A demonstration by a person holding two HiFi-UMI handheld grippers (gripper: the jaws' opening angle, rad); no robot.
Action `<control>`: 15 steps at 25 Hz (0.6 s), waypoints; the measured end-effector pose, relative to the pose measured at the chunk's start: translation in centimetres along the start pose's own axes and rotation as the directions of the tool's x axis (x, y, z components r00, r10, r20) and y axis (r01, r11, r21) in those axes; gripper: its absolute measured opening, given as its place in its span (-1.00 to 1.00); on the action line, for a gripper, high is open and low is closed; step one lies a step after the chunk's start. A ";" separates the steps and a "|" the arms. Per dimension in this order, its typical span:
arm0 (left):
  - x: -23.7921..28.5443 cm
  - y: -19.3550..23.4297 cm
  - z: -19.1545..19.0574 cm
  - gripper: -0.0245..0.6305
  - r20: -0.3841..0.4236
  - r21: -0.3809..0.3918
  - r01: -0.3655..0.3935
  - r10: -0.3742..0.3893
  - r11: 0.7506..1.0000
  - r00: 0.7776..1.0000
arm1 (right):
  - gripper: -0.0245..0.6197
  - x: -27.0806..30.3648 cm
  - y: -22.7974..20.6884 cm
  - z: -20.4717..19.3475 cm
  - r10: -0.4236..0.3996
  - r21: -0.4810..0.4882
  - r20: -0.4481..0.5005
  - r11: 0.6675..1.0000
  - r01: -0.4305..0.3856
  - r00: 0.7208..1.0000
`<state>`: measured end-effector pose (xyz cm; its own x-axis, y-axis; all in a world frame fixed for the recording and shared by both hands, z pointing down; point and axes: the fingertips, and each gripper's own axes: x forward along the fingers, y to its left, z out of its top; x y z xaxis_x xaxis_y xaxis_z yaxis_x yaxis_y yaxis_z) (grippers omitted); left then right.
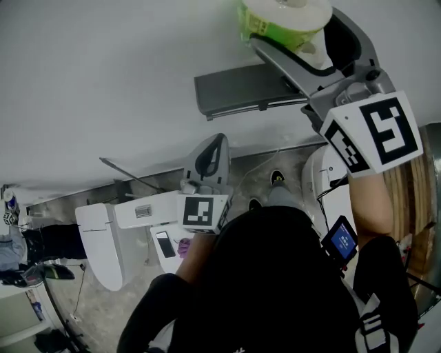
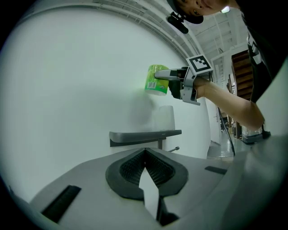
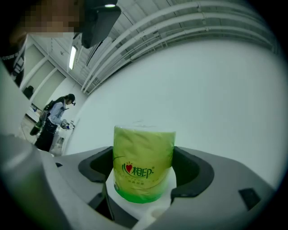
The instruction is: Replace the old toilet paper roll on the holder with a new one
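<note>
A new roll in green wrapper (image 1: 282,17) is held high against the white wall, with my right gripper (image 1: 293,38) shut on it; the wrapper (image 3: 143,164) fills the space between the jaws. From the left gripper view the roll (image 2: 156,80) hangs above the grey wall holder (image 2: 144,136), whose shelf (image 1: 241,89) is below left of the roll. A pale white cylinder (image 2: 164,117) stands on the shelf's right end. My left gripper (image 1: 210,158) sits lower, away from the holder, jaws together on a thin white scrap of paper (image 2: 149,193).
A white toilet (image 1: 103,241) stands on the floor at lower left, a phone (image 1: 164,243) lying on a white surface beside it. A small blue-screened device (image 1: 341,241) is near the right arm. Wooden boards (image 1: 406,193) line the right edge. A person (image 3: 51,119) stands far off.
</note>
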<state>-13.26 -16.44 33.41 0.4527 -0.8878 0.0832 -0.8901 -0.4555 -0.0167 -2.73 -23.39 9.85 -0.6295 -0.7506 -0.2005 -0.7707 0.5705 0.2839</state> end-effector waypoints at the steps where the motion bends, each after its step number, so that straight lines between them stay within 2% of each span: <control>1: 0.2 -0.1 -0.1 -0.86 0.002 0.002 0.004 -0.004 1.000 1.000 | 0.31 -0.7 -1.6 0.5 -0.041 -0.022 0.006 0.999 0.041 0.999; 5: 0.8 -0.8 -0.8 -0.86 -0.013 0.018 0.031 -0.031 0.999 0.999 | 0.31 -4.0 -7.4 1.7 -0.200 -0.138 0.012 0.970 0.200 0.980; 9: 1.5 -1.9 -0.4 -0.85 0.010 0.025 0.074 -0.074 0.997 0.997 | 0.31 -7.7 -12.0 -0.3 -0.335 -0.249 -0.062 0.917 0.311 0.940; 12: 2.1 -2.6 -0.2 -0.86 0.014 0.022 0.094 -0.094 0.995 0.995 | 0.31 -10.5 -14.3 -3.4 -0.411 -0.341 -0.133 0.873 0.348 0.902; 15: 3.0 -3.1 -0.3 -0.86 0.011 0.017 0.109 -0.109 0.994 0.994 | 0.31 -12.6 -15.8 -8.1 -0.469 -0.471 -0.228 0.820 0.325 0.853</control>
<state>-9.19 -17.66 33.99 0.5479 -0.8333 0.0735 -0.8344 -0.5507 -0.0241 18.15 -25.65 15.52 -0.1530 -0.9840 -0.0907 -0.7901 0.0667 0.6093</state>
